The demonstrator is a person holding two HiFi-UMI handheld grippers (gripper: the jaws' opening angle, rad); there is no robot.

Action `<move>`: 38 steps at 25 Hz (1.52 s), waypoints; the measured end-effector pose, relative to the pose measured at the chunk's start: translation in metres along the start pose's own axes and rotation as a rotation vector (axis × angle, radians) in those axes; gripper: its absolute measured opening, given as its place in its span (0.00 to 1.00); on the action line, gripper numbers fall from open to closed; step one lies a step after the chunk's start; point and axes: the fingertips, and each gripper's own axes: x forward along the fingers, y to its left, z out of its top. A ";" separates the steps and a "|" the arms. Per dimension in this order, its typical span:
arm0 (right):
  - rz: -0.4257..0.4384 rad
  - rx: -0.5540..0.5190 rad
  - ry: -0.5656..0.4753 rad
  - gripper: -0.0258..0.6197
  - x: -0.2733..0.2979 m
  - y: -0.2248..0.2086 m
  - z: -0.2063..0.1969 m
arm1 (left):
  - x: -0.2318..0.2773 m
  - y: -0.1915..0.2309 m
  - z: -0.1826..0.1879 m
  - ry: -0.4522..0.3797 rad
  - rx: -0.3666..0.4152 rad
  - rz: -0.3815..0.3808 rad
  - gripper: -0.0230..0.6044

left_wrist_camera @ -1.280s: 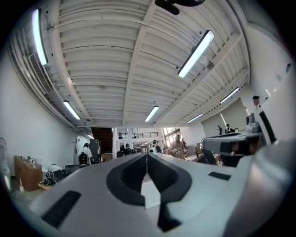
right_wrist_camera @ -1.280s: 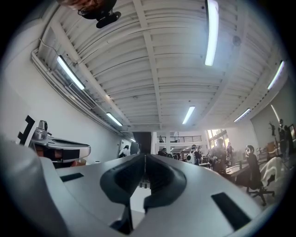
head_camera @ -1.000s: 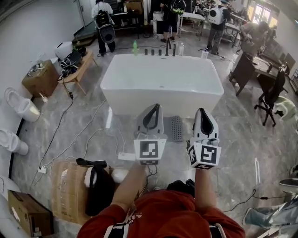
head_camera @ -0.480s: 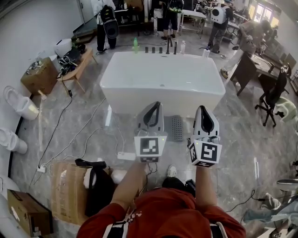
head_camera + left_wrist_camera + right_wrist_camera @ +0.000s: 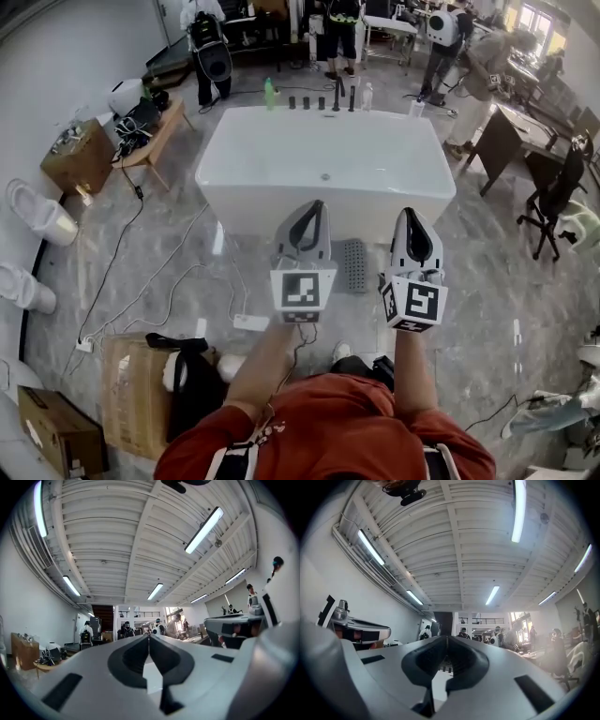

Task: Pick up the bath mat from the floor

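Holding the left tool [image 5: 315,208] and right tool [image 5: 410,214] clenched and empty above the grey bath mat [image 5: 354,264], lying flat on the floor [image 5: 178,244] just beside the bathtub [image 5: 323,155], probably light and floppy, best pinched at an edge.

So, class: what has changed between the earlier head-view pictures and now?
The person has walked a little closer to the bathtub, so the cardboard box has slid toward the picture's bottom edge. Nothing was grasped or released. The left tool and right tool stay shut, empty, side by side; the bath mat still lies on the floor by the tub.
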 end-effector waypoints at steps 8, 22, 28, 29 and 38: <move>-0.015 0.037 0.011 0.07 0.055 -0.063 -0.022 | 0.076 -0.018 -0.006 0.019 0.002 0.011 0.06; -0.018 0.091 0.038 0.07 0.093 -0.144 -0.070 | 0.156 -0.068 -0.030 0.047 0.027 0.018 0.06; -0.026 0.113 0.056 0.07 0.097 -0.159 -0.084 | 0.169 -0.078 -0.039 0.075 0.028 0.010 0.06; -0.029 0.118 0.060 0.07 0.098 -0.160 -0.086 | 0.171 -0.079 -0.041 0.078 0.032 0.005 0.06; -0.046 0.109 0.063 0.07 0.116 -0.160 -0.098 | 0.191 -0.074 -0.049 0.067 0.013 -0.019 0.06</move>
